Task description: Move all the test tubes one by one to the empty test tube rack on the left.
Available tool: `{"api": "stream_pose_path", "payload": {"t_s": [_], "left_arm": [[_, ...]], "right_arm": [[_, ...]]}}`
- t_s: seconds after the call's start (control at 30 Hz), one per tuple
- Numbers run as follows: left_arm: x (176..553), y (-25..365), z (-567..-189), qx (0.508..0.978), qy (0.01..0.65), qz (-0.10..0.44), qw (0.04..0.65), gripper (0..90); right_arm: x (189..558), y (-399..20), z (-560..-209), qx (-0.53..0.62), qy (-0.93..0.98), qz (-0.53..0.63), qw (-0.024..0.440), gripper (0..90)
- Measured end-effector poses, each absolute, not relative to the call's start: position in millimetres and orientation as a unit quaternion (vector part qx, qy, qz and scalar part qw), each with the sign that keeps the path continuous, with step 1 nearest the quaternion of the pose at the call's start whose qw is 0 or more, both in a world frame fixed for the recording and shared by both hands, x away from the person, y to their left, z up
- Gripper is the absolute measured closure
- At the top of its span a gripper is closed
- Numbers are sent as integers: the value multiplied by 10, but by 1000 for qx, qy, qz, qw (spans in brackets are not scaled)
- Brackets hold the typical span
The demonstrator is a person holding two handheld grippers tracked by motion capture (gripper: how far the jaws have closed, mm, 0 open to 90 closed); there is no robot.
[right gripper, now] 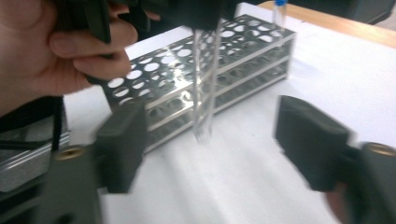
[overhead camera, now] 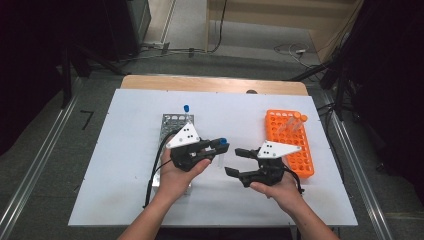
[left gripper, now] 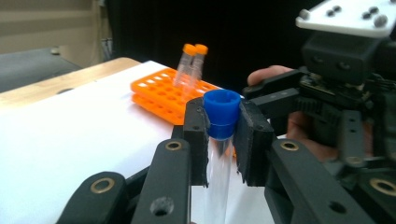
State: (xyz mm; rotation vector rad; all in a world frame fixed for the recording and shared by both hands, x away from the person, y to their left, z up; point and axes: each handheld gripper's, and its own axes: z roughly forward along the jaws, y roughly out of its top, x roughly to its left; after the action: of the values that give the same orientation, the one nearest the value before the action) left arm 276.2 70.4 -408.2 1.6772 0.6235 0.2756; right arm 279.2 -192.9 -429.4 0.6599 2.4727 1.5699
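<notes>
Between the black pads (left gripper: 250,140) of the left gripper (left gripper: 223,140) sits a clear tube (left gripper: 218,177) with a blue cap (left gripper: 221,112). Beyond them lies an orange rack (left gripper: 170,95) holding two clear tubes with orange caps (left gripper: 195,48). Past the black right gripper (right gripper: 210,144) stands a silver metal rack (right gripper: 233,60) dotted with round holes. The table sheet (overhead camera: 125,150) is white; each gripper carries a white plate (overhead camera: 184,136).

Even overhead light, dark surroundings, motion blur close up

The white table (overhead camera: 125,165) is brightly and evenly lit with faint shadows, while the room's sides fall into black. The right gripper view is smeared by motion blur; the orange rack (left gripper: 159,93) sits slightly soft.
</notes>
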Motion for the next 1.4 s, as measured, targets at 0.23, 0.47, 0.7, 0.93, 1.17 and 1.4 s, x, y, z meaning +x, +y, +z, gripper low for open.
{"api": "stream_pose_path", "payload": {"t_s": [0.23,0.47,0.7,0.93,1.17,1.4], "left_arm": [[2846,901,-4020,721,290,138,615,770],[2938,1088,-3958,708,309,158,616,770],[3063,1274,-3922,697,327,176,613,770],[3211,1401,-3949,684,352,197,608,770],[3377,1482,-4016,669,383,224,596,769],[3530,1479,-4092,655,402,238,593,770]], "right_arm": [[2772,-2171,-4329,220,815,531,76,49],[2753,-2435,-4377,241,806,533,88,3],[2736,-2676,-4442,261,803,527,96,3],[2779,-2811,-4450,280,793,530,109,3],[2807,-2861,-4474,287,790,529,113,3],[2821,-2868,-4499,291,790,529,111,3]]}}
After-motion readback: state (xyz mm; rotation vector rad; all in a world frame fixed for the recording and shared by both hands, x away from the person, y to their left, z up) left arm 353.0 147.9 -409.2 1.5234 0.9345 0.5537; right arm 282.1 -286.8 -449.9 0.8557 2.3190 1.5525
